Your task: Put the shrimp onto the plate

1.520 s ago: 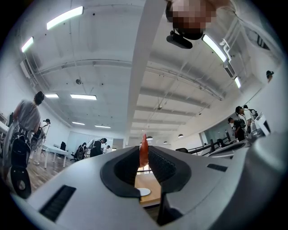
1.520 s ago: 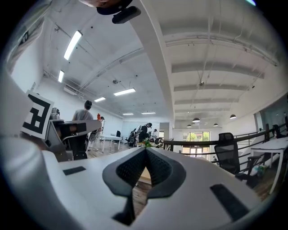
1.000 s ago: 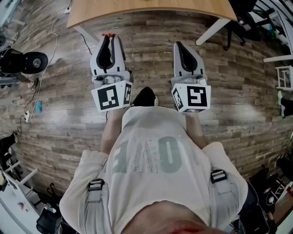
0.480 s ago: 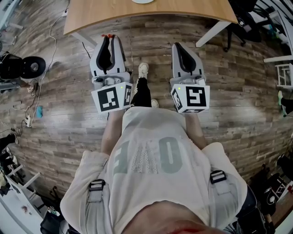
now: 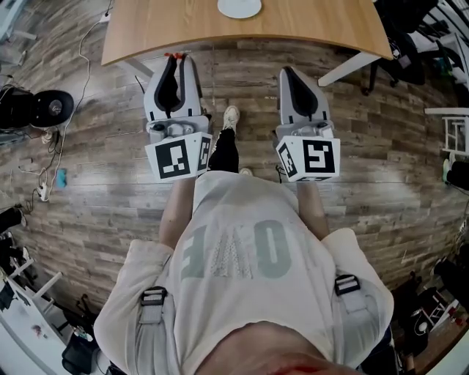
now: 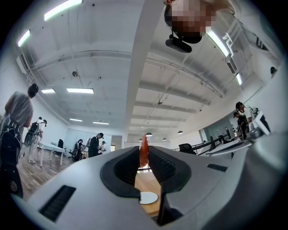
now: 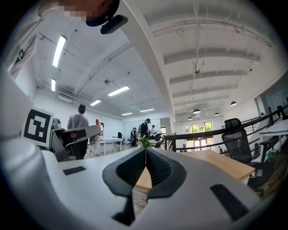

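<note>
An orange shrimp (image 6: 143, 152) stands upright between the jaws of my left gripper (image 6: 144, 155), which is shut on it. In the head view its orange tip (image 5: 173, 56) shows at the left gripper (image 5: 176, 58), just short of the wooden table's (image 5: 161, 29) near edge. A white plate (image 5: 239, 7) lies on the table ahead, between the two grippers; it also shows low in the left gripper view (image 6: 148, 197). My right gripper (image 5: 286, 71) is held level beside the left one. Its jaws (image 7: 145, 152) are shut with nothing between them.
A black round device (image 5: 37, 106) and cables lie on the wood floor at the left. Office chairs (image 5: 399, 33) and a white rack (image 5: 454, 124) stand at the right. Several people (image 7: 78, 130) stand farther back in the room. The table's white legs (image 5: 344, 67) slant down at its corners.
The table has come further into view and the plate now shows at the top edge. Both grippers have moved forward toward the table, and the person has taken a step.
</note>
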`<state>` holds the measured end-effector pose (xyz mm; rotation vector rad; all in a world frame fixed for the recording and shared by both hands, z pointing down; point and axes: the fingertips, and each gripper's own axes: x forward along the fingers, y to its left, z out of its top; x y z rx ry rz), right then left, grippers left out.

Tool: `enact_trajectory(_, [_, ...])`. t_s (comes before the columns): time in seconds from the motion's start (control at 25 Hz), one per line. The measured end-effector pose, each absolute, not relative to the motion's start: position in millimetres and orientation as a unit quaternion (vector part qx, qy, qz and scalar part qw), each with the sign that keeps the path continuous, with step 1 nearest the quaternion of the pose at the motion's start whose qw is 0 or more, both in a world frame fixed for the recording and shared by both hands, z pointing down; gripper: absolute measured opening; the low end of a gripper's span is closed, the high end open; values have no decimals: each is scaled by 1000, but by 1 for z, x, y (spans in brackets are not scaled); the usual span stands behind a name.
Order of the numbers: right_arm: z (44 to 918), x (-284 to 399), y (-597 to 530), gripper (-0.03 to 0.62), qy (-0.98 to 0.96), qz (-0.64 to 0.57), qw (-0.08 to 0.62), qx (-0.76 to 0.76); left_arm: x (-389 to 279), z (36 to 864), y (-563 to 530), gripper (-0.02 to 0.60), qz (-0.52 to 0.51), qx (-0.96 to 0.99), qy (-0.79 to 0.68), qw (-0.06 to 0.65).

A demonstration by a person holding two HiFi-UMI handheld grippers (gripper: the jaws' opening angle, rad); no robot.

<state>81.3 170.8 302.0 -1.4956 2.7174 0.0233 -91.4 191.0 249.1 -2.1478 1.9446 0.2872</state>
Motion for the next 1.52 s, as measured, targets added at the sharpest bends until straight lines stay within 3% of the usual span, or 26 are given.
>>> enact_trajectory(1.08, [285,-4,-37,20,873,6,-5,-488,-172,232,-18,64,102,-744,653,98])
enact_trajectory(1.52, [283,-8,-75,20,867,4,-13,-498,-167,243,-68,64,104,-761,635,76])
